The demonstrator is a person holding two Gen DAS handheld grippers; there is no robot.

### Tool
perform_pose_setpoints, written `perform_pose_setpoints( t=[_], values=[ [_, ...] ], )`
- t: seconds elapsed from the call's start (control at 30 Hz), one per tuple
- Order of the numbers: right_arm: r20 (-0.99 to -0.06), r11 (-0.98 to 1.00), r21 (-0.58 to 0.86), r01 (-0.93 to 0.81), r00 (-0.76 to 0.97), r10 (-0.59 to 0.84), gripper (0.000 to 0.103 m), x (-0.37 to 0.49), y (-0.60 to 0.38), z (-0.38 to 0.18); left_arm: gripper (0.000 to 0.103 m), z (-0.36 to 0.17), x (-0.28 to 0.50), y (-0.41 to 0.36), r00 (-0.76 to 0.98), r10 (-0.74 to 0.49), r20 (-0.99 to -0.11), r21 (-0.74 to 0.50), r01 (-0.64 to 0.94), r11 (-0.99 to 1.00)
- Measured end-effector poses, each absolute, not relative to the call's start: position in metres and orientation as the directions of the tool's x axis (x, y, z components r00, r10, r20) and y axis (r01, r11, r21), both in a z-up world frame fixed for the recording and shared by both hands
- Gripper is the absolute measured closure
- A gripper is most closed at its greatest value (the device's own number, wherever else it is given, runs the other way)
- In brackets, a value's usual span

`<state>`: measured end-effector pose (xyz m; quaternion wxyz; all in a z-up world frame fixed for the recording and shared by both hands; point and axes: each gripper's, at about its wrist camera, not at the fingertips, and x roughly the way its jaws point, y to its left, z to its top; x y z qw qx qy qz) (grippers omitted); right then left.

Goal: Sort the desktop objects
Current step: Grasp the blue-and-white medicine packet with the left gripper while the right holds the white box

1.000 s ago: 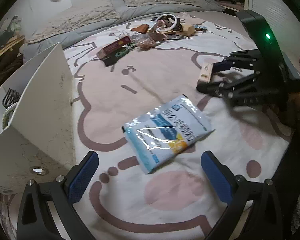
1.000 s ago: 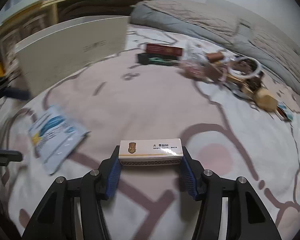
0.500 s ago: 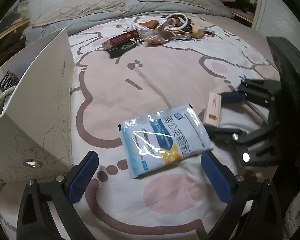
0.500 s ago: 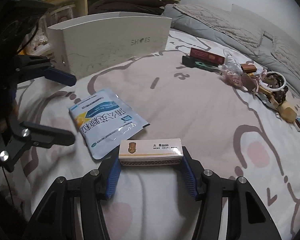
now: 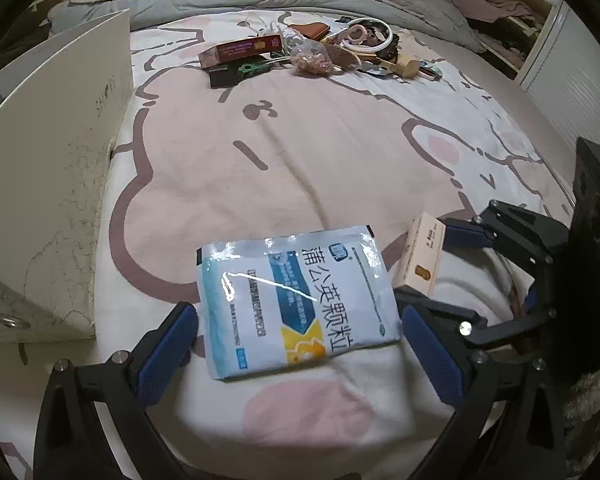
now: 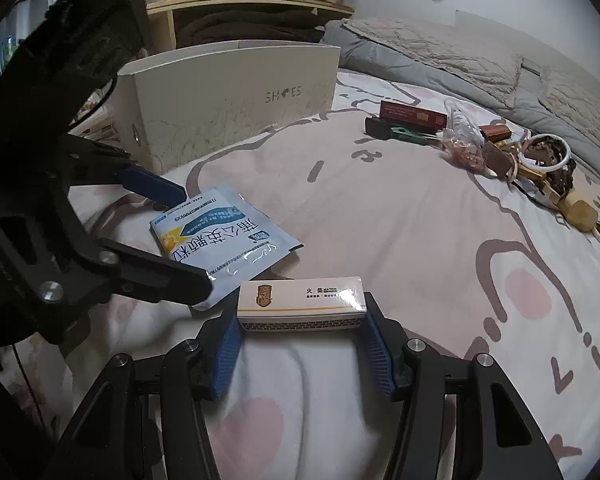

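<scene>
The blue-and-white sachet [image 5: 298, 300] lies flat on the bed's pink-patterned cover [image 5: 300, 152], between the wide-spread fingers of the left gripper [image 5: 298, 350], which reaches low and level over it and grips nothing. The right gripper [image 6: 302, 344] comes in low from the sachet's right side, closed on the ends of a matchbox [image 6: 302, 301] held crosswise just beside the sachet's edge. A white shoe box [image 5: 56, 184] stands to the left gripper's left.
</scene>
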<state>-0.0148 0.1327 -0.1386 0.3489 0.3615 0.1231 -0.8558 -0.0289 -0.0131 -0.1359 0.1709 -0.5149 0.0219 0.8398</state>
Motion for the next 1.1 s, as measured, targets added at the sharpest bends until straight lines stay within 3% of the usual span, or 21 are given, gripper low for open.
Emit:
perform_pose_setpoints(
  t=[0.57, 1.1],
  values=[
    [-0.659, -0.842, 0.023, 0.539, -0.625, -0.418, 0.047, -0.001, 0.163, -0.140, 0.000, -0.144, -0.042, -0.001, -0.394, 0.164, -0.904, -0.087, -0.207, -0.975],
    [-0.657, -0.842, 0.018, 0.539, -0.629, -0.417, 0.047, 0.000, 0.163, -0.141, 0.002, -0.147, -0.041, 0.007, -0.413, 0.107, -0.905, -0.023, -0.203, -0.979]
  ],
)
